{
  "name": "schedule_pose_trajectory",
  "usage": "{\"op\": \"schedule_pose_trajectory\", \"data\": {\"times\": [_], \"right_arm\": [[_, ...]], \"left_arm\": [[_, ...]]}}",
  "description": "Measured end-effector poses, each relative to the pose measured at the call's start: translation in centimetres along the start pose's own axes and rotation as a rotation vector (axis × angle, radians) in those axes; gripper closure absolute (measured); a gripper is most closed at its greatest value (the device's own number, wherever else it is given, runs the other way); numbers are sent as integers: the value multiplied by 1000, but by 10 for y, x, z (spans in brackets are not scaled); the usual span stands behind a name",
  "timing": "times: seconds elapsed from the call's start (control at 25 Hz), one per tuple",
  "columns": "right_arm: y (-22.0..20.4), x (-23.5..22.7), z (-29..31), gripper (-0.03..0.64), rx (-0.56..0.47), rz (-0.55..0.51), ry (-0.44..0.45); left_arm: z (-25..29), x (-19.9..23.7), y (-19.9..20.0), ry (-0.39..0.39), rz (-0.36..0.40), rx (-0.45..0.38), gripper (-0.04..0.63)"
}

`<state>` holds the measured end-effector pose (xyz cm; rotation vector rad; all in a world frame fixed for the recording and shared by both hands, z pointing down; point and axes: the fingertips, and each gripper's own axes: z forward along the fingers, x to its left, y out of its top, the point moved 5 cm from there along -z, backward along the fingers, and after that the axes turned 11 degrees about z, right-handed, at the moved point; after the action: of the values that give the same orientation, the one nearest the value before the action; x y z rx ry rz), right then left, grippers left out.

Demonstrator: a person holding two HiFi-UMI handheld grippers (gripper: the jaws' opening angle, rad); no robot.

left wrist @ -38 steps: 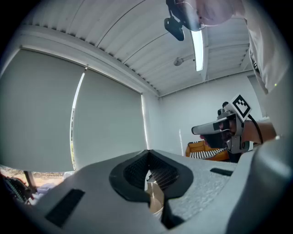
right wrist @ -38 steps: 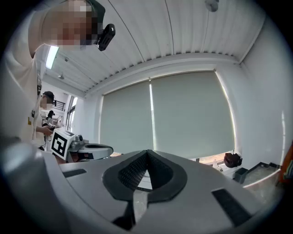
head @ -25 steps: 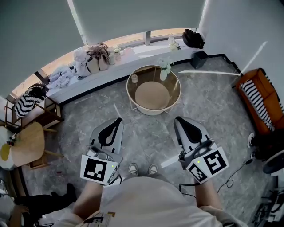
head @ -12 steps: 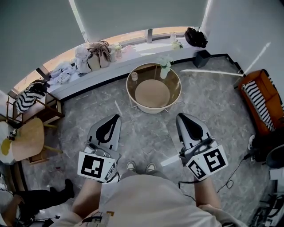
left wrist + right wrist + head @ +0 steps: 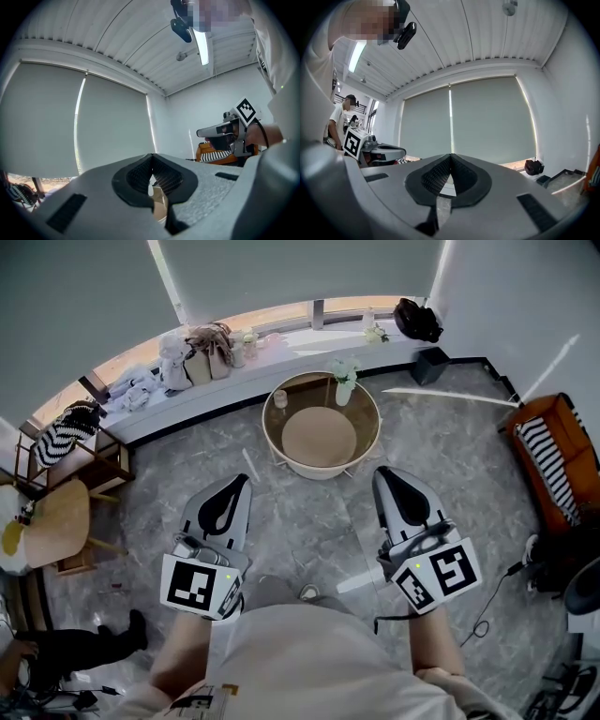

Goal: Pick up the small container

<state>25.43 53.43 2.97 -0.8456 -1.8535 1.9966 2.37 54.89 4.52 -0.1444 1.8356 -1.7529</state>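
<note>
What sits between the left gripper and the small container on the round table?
In the head view, only grey floor with a thin white streak, then the table's rim before the small container.

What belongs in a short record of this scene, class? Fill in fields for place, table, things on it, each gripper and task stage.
place: room with grey stone floor and curved window ledge
table: round table, ahead of both grippers
on table: small container near the left rim; white vase with flowers at the far rim
left gripper: jaws together, empty, short of the table
right gripper: jaws together, empty, short of the table
task stage: small container not yet picked up
</note>
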Motion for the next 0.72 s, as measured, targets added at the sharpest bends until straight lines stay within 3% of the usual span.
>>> {"op": "schedule_pose_trajectory", "data": {"times": [0.48, 0.72], "right_arm": [[-19, -14, 15, 611, 13, -10, 43], [-30, -23, 29, 611, 18, -28, 22]], "left_arm": [[12, -5, -17, 38, 12, 19, 588], [26, 10, -35, 51, 1, 6, 588]]}}
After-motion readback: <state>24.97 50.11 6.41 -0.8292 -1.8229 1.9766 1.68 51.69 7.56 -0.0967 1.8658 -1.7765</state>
